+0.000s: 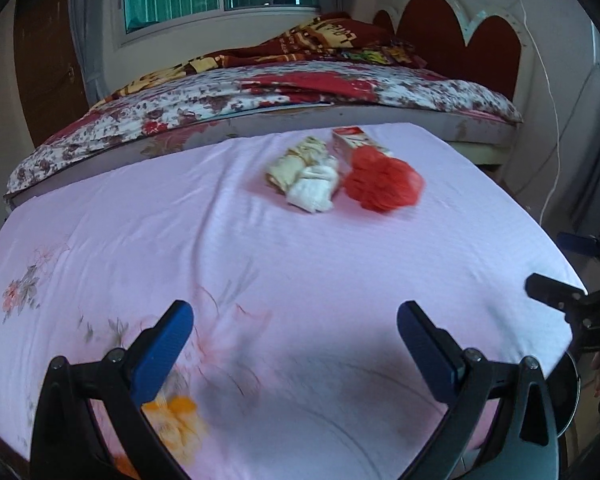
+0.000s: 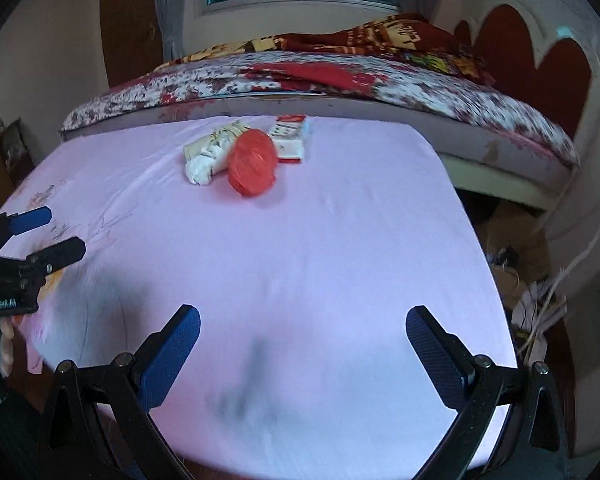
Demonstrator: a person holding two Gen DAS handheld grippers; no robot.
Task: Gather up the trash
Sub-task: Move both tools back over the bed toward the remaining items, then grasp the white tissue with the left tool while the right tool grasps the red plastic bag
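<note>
Trash lies in a cluster at the far side of a table covered by a pink cloth (image 1: 260, 264): a crumpled red plastic bag (image 1: 384, 180) (image 2: 253, 167), a white crumpled tissue (image 1: 314, 189) (image 2: 201, 170), a cream wrapper (image 1: 296, 160) (image 2: 216, 140) and a red-and-white carton (image 1: 354, 140) (image 2: 290, 141). My left gripper (image 1: 294, 316) is open and empty over the near part of the cloth. My right gripper (image 2: 303, 322) is open and empty, also near the front edge. Both are well short of the trash.
A bed (image 1: 260, 96) with a floral cover and a red headboard (image 1: 460, 40) stands behind the table. A white cable (image 2: 572, 264) and clutter lie on the floor to the right. The pink cloth (image 2: 300, 260) ends at a rounded right corner.
</note>
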